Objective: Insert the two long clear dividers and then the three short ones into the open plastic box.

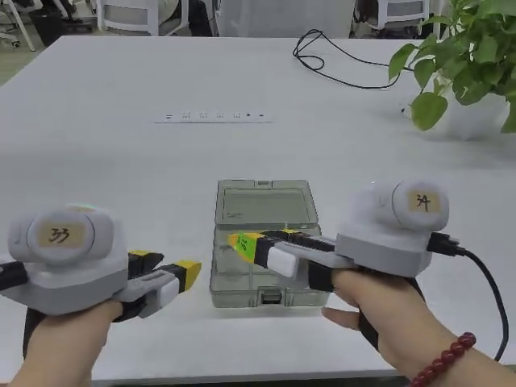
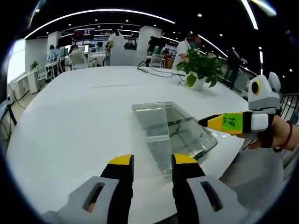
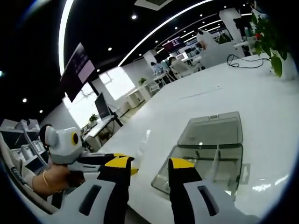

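The open clear plastic box [image 1: 262, 270] lies at the table's middle front, its lid [image 1: 264, 203] folded flat behind it. My right gripper [image 1: 242, 242] hovers over the box's left half, open and holding nothing. My left gripper [image 1: 184, 274] is just left of the box, also open with nothing between its jaws. In the left gripper view the box [image 2: 173, 135] lies just ahead of the left gripper [image 2: 153, 161]. In the right gripper view a thin clear piece [image 3: 216, 161] stands inside the box [image 3: 205, 158], and a faint clear strip [image 3: 145, 139] lies on the table left of it.
A white power strip [image 1: 214, 117] is set in the table farther back. A potted plant [image 1: 468, 64] stands at the back right, with a black cable [image 1: 339, 60] looping beside it. A person stands by the plant in the left gripper view.
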Tool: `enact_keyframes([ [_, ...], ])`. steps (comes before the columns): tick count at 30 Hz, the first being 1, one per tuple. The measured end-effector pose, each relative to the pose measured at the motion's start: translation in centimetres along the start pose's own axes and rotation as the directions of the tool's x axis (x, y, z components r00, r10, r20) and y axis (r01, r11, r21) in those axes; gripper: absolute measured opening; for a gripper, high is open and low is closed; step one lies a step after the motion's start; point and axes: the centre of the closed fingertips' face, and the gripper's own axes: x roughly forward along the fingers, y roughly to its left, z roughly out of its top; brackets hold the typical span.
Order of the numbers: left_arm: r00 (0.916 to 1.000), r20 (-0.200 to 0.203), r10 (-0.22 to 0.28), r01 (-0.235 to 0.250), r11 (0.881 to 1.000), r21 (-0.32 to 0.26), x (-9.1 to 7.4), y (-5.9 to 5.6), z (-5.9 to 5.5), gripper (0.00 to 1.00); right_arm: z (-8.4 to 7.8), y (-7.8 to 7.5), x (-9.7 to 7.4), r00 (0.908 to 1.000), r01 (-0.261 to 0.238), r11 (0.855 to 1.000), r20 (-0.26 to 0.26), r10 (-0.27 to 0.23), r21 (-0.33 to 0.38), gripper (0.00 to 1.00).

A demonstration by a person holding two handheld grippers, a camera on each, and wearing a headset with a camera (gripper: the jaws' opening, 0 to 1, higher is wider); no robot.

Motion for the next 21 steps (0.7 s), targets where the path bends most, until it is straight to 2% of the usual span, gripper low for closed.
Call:
enact_keyframes([
  [4,0.9988,0.043,-0.022,0.021,1.0,0.01,-0.4,-0.9,0.8,0.3,0.1,1.0,0.6,0.9994,-0.027,0.999,0.025,0.026,0.042,0.3],
  [8,0.9946,0.083,-0.062,0.061,0.998,0.022,-0.6,-2.1,1.5,0.3,0.2,1.7,1.0,0.9981,-0.047,0.997,0.044,0.044,0.054,0.27],
  [12,0.9907,0.095,-0.097,0.094,0.995,0.037,-0.7,-3.3,1.8,0.3,0.4,2.2,1.2,0.9961,-0.064,0.996,0.065,0.06,0.065,0.24],
  [21,0.9827,0.111,-0.148,0.145,0.989,0.033,-0.9,-5.0,2.3,0.3,0.7,2.5,1.2,0.9943,-0.072,0.994,0.084,0.065,0.086,0.15],
])
